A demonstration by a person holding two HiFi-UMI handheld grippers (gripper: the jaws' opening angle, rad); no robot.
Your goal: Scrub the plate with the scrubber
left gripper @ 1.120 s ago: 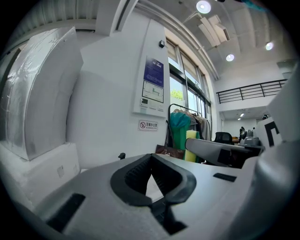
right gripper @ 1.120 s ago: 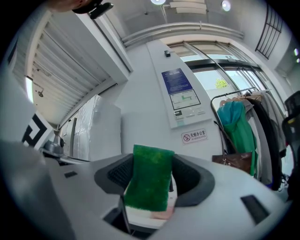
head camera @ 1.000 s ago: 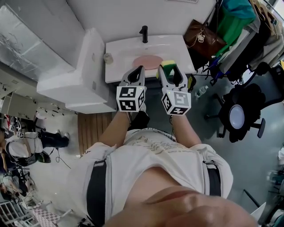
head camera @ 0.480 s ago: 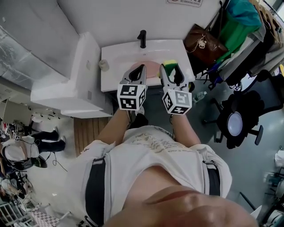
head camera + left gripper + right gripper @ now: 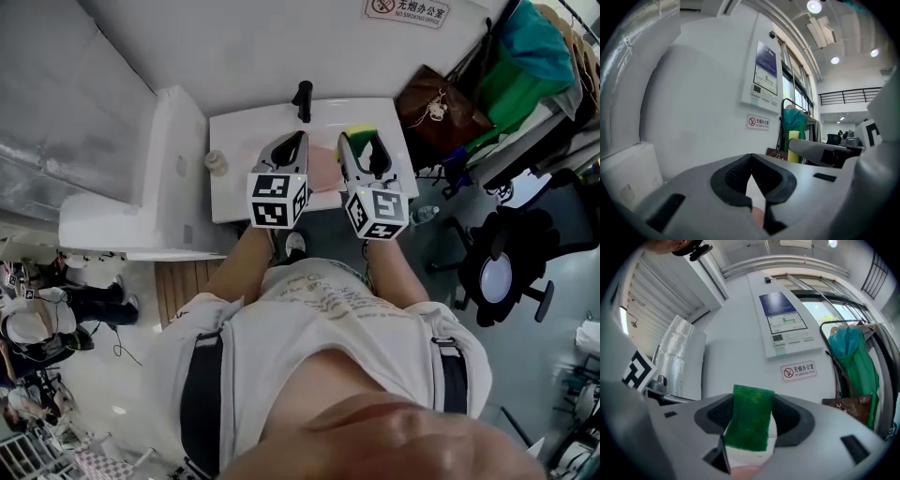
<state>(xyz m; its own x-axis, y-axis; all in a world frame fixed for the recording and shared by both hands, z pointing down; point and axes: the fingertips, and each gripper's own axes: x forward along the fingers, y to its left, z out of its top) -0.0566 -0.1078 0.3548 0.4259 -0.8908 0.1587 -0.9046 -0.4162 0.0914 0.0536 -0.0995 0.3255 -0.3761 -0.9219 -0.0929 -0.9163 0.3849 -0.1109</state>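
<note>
one pink plate (image 5: pixel 323 169) lies in the sink (image 5: pixel 234 141), just below and between the two grippers, seemingly equally near both, though mostly hidden. left gripper (image 5: pixel 296 143) is closed on nothing. right gripper (image 5: pixel 363 148) clamps the one green-and-yellow scrubber (image 5: pixel 356 132), which runs lengthwise along the jaws.

1. Head view: bright, even indoor light with faint, soft shadows. The white wall (image 5: pixel 234 47) is nearly washed out.
2. Head view, lower edge: the person's chest (image 5: pixel 375 441) is close to the lens and out of focus.
3. Left gripper view: round ceiling lamps (image 5: pixel 814 6) give small glare spots. Strong fisheye bending, black corners.
4. Right gripper view: daylight comes through the window (image 5: pixel 825 310). Same fisheye curve, and the near foreground is soft.
</note>
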